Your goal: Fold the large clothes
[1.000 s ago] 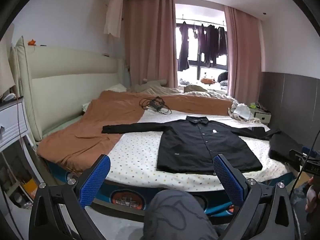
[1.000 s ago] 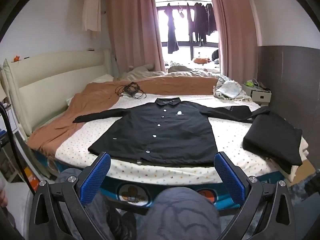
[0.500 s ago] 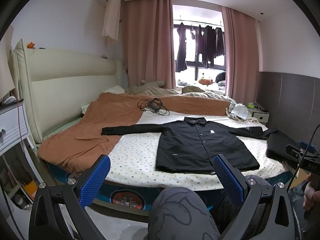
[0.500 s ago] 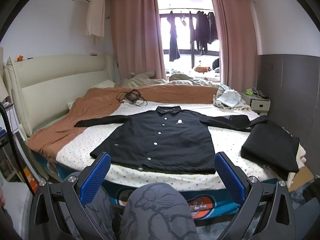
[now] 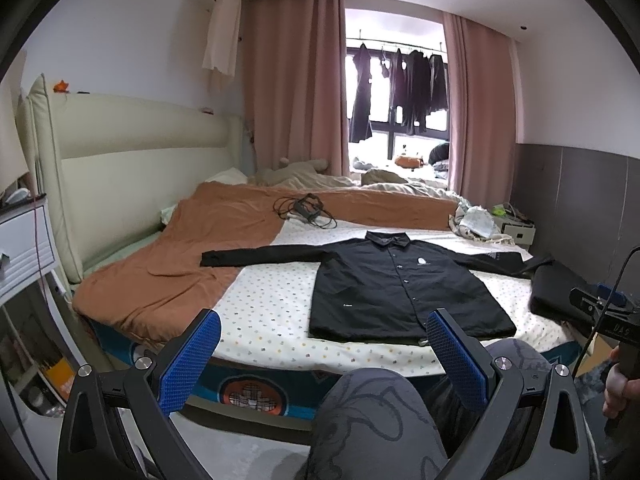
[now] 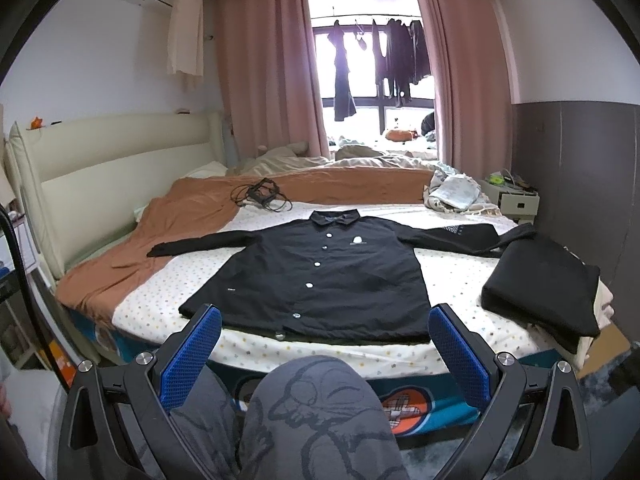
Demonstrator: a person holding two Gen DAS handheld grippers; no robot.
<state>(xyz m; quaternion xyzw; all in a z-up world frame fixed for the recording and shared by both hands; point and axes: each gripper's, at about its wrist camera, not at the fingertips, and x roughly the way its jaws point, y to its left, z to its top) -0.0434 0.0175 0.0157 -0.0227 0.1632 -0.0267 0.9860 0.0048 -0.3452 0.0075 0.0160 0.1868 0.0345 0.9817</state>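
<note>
A black long-sleeved button-up shirt lies flat and face up on the bed, collar away from me, both sleeves spread sideways. My left gripper is open and empty, held back from the bed's near edge. My right gripper is open and empty, also short of the bed. The right gripper body shows at the right edge of the left wrist view. A raised knee in grey printed trousers sits between the fingers.
A folded black garment lies at the bed's right edge. An orange blanket covers the left and far side. A black cable bundle lies behind the collar. Nightstands stand left and far right.
Both grippers have risen and drawn back slightly from the bed; the knee now rises higher between the fingers. The shirt has not moved.
</note>
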